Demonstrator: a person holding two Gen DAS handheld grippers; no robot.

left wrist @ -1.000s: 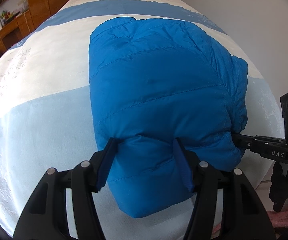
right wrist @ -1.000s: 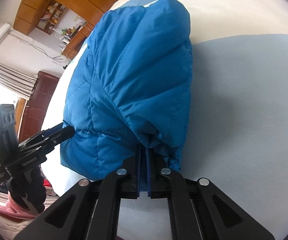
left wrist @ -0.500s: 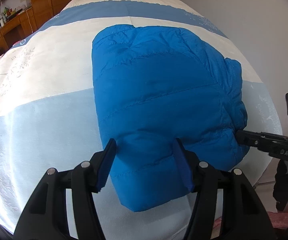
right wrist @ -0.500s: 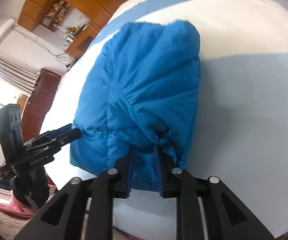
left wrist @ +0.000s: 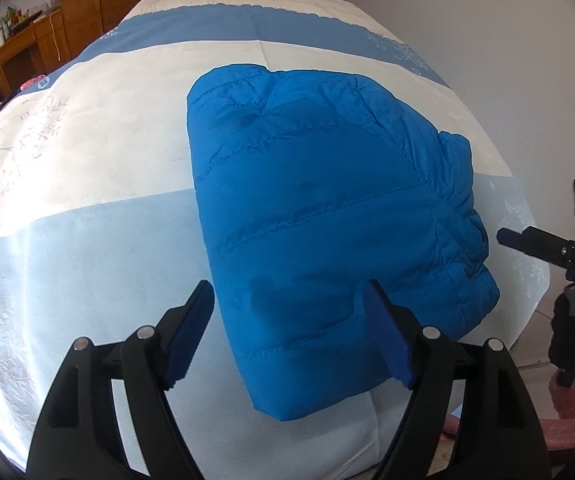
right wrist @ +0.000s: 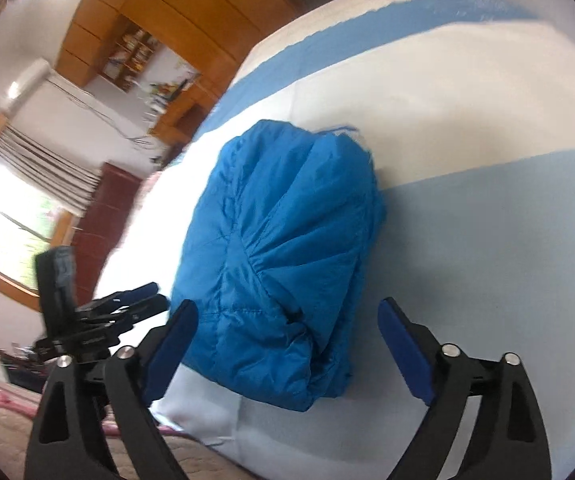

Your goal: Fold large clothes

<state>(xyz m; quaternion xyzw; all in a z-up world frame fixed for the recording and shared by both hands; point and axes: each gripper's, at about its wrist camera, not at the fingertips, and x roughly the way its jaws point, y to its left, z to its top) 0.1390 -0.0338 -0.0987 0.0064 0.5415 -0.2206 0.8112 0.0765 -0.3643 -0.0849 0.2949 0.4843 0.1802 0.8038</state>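
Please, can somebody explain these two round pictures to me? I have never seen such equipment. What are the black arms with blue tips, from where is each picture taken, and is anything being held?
These are two hand-held grippers, one in each of a person's hands, not a robot arm. Each carries a wide-angle camera looking forward along its two fingers, so the pictures look round.

One picture comes from the left gripper, the other from the right gripper. Each camera also sees the other gripper at the picture's edge.

On the bed, covered in blue and cream stripes, lies a folded blue padded jacket.

Nothing is held. Both grippers' jaws are opening, and the blue pads stand clear of the jacket.
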